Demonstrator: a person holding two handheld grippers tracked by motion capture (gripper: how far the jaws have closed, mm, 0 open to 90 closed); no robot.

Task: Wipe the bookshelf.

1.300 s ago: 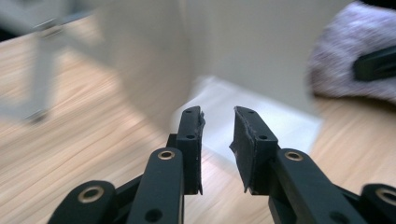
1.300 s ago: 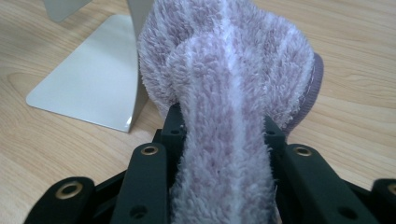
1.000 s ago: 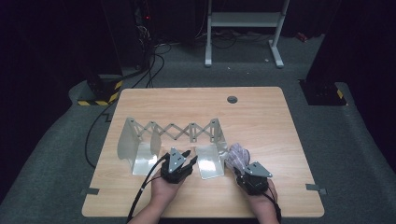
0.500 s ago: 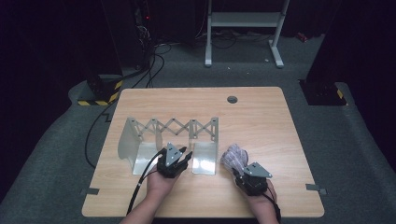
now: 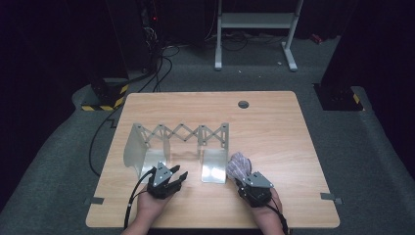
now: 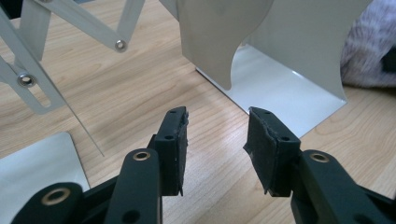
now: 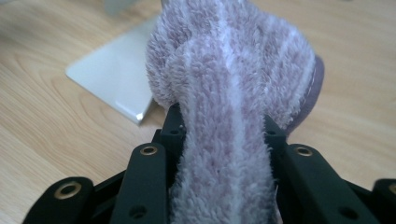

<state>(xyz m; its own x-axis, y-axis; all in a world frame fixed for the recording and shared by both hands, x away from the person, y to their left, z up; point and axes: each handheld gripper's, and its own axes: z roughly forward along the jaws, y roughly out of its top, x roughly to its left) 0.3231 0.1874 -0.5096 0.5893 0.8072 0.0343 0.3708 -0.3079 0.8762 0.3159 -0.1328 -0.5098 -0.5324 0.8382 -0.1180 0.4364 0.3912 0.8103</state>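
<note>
A metal scissor-link rack (image 5: pixel 178 133) with upright plates stands on the wooden table (image 5: pixel 274 127). My left gripper (image 5: pixel 180 177) sits in front of the gap between its two base plates. In the left gripper view the left gripper (image 6: pixel 217 123) is open. Its jaws have just been opening, and only bare table lies between them. The rack's right plate (image 6: pixel 299 56) rises just beyond. My right gripper (image 5: pixel 242 178) is shut on a fuzzy purple striped sock roll (image 5: pixel 238 165) beside the right base plate. The sock roll (image 7: pixel 229 79) bulges out above the right gripper (image 7: pixel 223 121).
A round cable hole (image 5: pixel 243 104) lies near the table's far edge. Cables and a white stand frame (image 5: pixel 254 29) are on the floor behind the table. The rack's right base plate (image 7: pixel 116 74) lies just left of the sock.
My left gripper has moved left and back toward the near edge, away from the rack's right plate, and its jaws stand wider. The right gripper and the sock have stayed put.
</note>
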